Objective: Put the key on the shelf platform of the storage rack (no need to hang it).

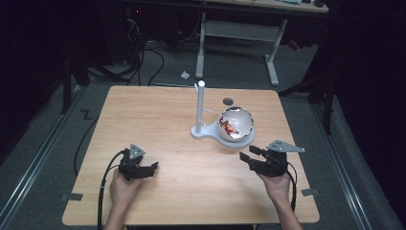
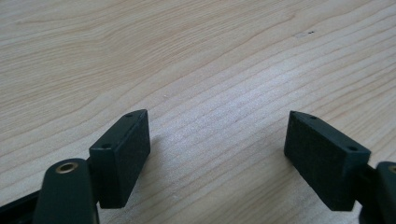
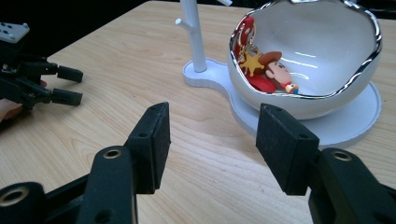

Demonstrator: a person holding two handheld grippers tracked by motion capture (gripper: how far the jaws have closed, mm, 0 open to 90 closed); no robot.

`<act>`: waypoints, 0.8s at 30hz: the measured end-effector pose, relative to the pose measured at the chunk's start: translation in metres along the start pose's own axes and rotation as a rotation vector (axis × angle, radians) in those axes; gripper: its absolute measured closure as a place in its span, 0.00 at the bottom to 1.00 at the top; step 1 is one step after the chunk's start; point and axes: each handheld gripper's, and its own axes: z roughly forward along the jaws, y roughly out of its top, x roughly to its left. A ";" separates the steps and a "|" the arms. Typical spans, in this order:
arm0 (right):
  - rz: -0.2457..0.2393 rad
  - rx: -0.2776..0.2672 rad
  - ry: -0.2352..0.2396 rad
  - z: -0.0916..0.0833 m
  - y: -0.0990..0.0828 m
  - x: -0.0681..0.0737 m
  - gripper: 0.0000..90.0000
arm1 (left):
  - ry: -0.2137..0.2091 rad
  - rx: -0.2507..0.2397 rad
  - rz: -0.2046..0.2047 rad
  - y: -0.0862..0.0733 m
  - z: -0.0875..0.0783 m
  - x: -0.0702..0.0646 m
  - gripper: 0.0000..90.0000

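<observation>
Dim workshop floor with cables and a white desk frame behind; in front, a light wooden table (image 1: pixel 158 120), bare across its left half. Right of centre on it, a white stand (image 1: pixel 202 128): flat base, upright post with a short side peg. Seated on that base, a white bowl with a silvery rim (image 3: pixel 327 56), tipped toward the near edge. Inside, against the bowl's left wall, a cowboy-figure keychain (image 3: pixel 266 70) in red and yellow with a brown hat, the piece the work seems to turn on.

Near the table's front right, just short of the base, right gripper (image 3: pixel 212 140), held low and aimed at the bowl, jaws spread with nothing between. At front left, well apart from the stand, left gripper (image 2: pixel 217 154), jaws likewise parted over bare wood, tilted down at the tabletop.

Judged an opening step: approach, nothing grasped yet. Next move likely for the right side: forward and up over the rim, then down into the bowl to pinch the figure or its ring without nudging the bowl off its seat. Peg on the post a plausible hanging spot.
</observation>
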 end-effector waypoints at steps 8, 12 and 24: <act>-0.003 0.031 0.010 0.016 -0.005 0.005 0.50 | 0.000 0.002 0.001 0.000 0.000 0.000 0.25; -0.006 0.048 0.011 0.024 -0.009 0.006 0.50 | 0.000 0.002 0.001 0.000 0.000 0.000 0.25; -0.018 0.089 0.013 0.045 -0.019 0.012 0.51 | 0.000 0.002 0.001 0.000 0.000 0.000 0.25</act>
